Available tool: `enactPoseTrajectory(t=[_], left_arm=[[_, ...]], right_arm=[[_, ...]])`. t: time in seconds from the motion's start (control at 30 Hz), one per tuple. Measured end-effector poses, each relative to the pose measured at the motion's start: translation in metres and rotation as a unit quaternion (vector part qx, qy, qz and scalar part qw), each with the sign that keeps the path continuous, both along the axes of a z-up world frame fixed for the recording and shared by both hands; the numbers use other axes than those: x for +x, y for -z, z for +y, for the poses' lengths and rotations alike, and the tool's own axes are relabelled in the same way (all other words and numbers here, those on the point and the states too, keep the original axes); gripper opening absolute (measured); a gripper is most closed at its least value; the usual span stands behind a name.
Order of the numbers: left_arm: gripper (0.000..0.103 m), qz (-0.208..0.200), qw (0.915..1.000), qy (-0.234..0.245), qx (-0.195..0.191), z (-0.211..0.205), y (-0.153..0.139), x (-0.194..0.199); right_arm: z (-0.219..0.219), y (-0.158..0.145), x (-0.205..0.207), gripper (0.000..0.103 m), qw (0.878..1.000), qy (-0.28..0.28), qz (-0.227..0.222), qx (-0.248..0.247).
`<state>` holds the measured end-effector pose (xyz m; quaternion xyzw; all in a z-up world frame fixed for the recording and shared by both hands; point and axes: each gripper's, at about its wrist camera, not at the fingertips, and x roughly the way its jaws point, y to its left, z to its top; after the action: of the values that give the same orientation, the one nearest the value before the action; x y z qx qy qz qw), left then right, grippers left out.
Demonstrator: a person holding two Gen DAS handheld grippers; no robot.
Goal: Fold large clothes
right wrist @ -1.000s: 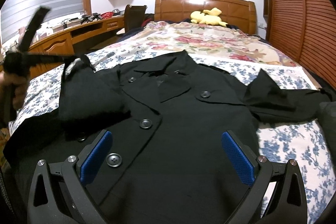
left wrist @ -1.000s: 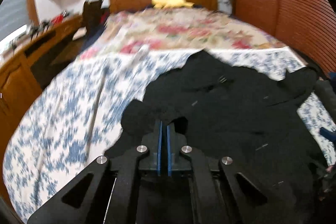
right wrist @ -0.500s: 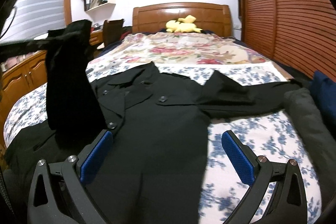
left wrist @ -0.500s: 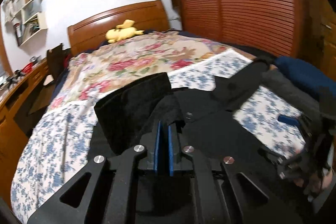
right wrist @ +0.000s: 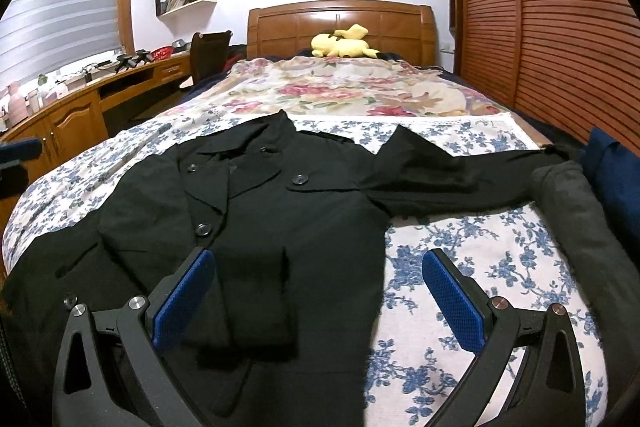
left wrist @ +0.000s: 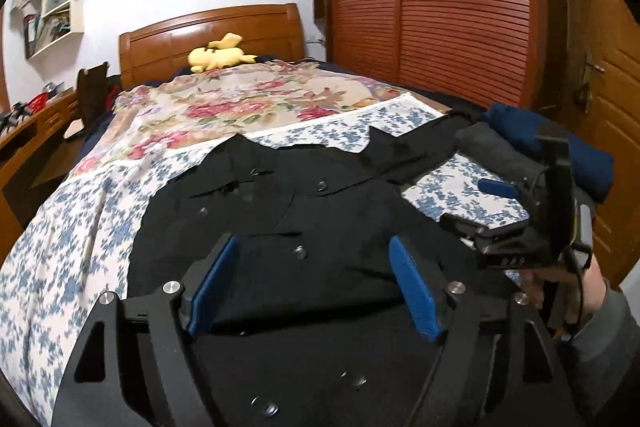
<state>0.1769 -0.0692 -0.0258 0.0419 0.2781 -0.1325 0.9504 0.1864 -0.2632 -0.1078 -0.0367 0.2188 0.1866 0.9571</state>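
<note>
A: Coat position — where does your black coat [right wrist: 320, 211] lie?

B: Flat on the blue-flowered sheet [right wrist: 472, 243], collar toward the headboard [right wrist: 340, 27], buttons up. One sleeve [right wrist: 460, 175] runs out sideways to the right edge of the bed; the other sleeve [right wrist: 256, 291] is folded in and lies over the coat's front.

A: What room do you have at the edges?

B: To the right of the coat's body a wide patch of sheet lies bare, bounded by a rolled grey garment [right wrist: 580, 227] and a dark blue garment [right wrist: 612, 171] at the bed's right edge. On the left, the coat's side reaches nearly to the bed's rim, with a wooden desk [right wrist: 80, 107] beyond. Past the collar lies a floral quilt [right wrist: 340, 91] with a yellow plush toy [right wrist: 340, 43] at its far end.

A: State your tool poses.

B: Your left gripper [left wrist: 316, 287] hovers low over the coat's lower front, jaws spread wide, nothing between the blue pads [left wrist: 412, 291]. Your right gripper [right wrist: 320, 295] is also spread and empty — it straddles the folded sleeve and the coat's right edge. In the left wrist view your right hand [left wrist: 576, 287] grips its handle just right of the coat.

A: Any legible writing?

B: Small pale lettering shows on the right tool's body; you cannot read it.
</note>
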Motion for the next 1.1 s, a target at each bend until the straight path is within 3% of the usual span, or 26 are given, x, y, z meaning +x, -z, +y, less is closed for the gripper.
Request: enactPoseTrajectory(t=[0.23, 0.47, 0.63, 0.83, 0.93, 1.0, 1.1], left_arm=[[0.078, -0.002, 0.9993, -0.038, -0.003, 0.033, 0.035, -0.002], [0.078, -0.032, 0.9975, -0.064, -0.003, 0.05, 0.046, -0.011], [0.078, 0.001, 0.998, -0.062, -0.012, 0.059, 0.056, -0.011], [0.078, -0.004, 0.9982, -0.058, -0.015, 0.07, 0.057, -0.021], [0.078, -0.003, 0.9976, -0.067, -0.016, 0.078, 0.058, -0.024], [0.078, -0.001, 0.9972, -0.072, -0.017, 0.084, 0.059, -0.026], [0.078, 0.0, 0.9967, -0.079, -0.018, 0.092, 0.06, -0.028]], right_arm=[[0.003, 0.008, 0.011, 0.103, 0.999, -0.026, 0.021, 0.002], [0.012, 0.004, 0.032, 0.101, 0.999, -0.042, 0.034, -0.007], [0.023, 0.002, 0.052, 0.098, 0.998, -0.053, 0.045, -0.008], [0.035, 0.019, 0.083, 0.093, 0.993, -0.065, 0.093, -0.014], [0.039, 0.03, 0.094, 0.077, 0.988, -0.08, 0.132, -0.023], [0.042, 0.033, 0.096, 0.046, 0.985, -0.095, 0.145, -0.025], [0.039, 0.029, 0.091, 0.021, 0.984, -0.113, 0.139, -0.021]])
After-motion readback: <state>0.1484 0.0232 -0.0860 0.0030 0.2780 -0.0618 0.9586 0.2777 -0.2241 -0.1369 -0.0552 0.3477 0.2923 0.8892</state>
